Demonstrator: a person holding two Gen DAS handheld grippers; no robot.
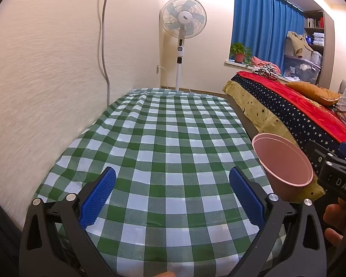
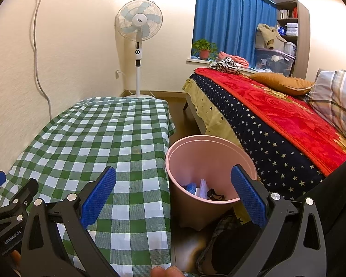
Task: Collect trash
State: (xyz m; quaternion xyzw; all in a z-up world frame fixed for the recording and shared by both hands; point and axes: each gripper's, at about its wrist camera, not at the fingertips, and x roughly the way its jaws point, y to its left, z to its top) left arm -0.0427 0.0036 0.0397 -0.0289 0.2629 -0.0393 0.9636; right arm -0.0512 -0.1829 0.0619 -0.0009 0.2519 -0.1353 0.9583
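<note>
Nearest in the left wrist view, the left gripper [image 1: 171, 196] hangs over the near end of the table [image 1: 163, 124] with its blue pads spread wide and nothing between them. The green and white checked tablecloth [image 1: 150, 143] under it lies bare, with no scraps on it that I can make out. In the right wrist view, the right gripper [image 2: 173, 196] is likewise spread wide and empty, hovering over the table's right edge and the near rim of the bin.

The pink bin [image 2: 210, 168] stands on the floor just right of the table, between it and the bed [image 2: 276, 115]. At its bottom lies the trash [image 2: 203, 190]: something blue, something white, and a dark curled bit, all too small to tell apart surely. From their crumpled look I judge them light and soft, wrappers or paper, which would crush easily and could slip from a loose pinch; a firm squeeze across the bulk of a piece would serve best.

The bin looks like thin, smooth plastic, light and somewhat springy. If it must be moved, the rim is the place to grip, one pad inside and one outside; its smooth tapering wall would likely slide out of a grip.

Farther off, a standing fan [image 2: 139, 23] is by the far wall, with blue curtains [image 2: 230, 18] to its right.
</note>
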